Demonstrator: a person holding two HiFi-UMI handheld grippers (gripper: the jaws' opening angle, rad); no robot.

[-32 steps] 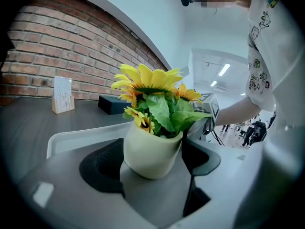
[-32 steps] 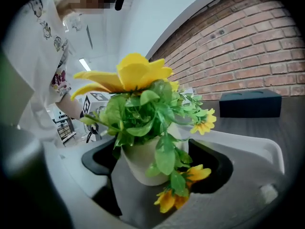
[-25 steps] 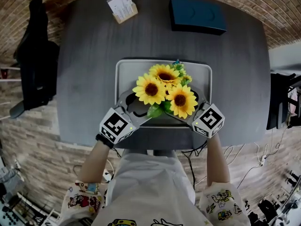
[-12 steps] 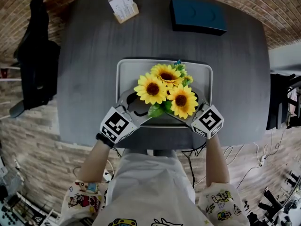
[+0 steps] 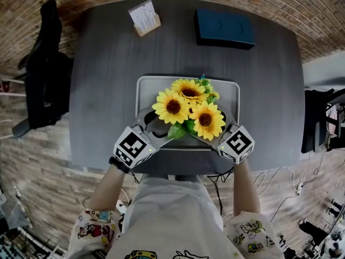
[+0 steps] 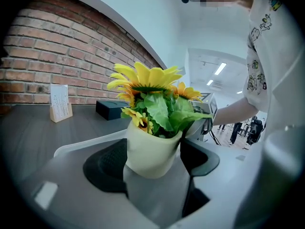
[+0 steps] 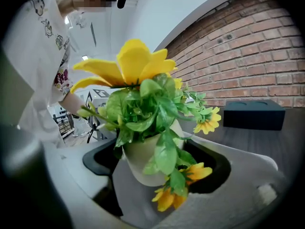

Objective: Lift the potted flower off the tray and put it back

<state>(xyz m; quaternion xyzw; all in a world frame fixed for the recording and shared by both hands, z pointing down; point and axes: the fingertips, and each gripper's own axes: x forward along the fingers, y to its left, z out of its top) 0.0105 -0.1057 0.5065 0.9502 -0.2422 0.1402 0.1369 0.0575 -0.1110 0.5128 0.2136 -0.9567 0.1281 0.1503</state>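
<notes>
We are clasping the potted flower over the tray, left gripper at its seven o'clock, right gripper at five.

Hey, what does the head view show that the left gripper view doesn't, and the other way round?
Head view only: the tray's full shape and the black chair. Left gripper view only: the cream pot between the left tool's jaws, hidden under blooms from above, and a lit hallway behind. Both: the sunflowers, card stand and dark box.
</notes>
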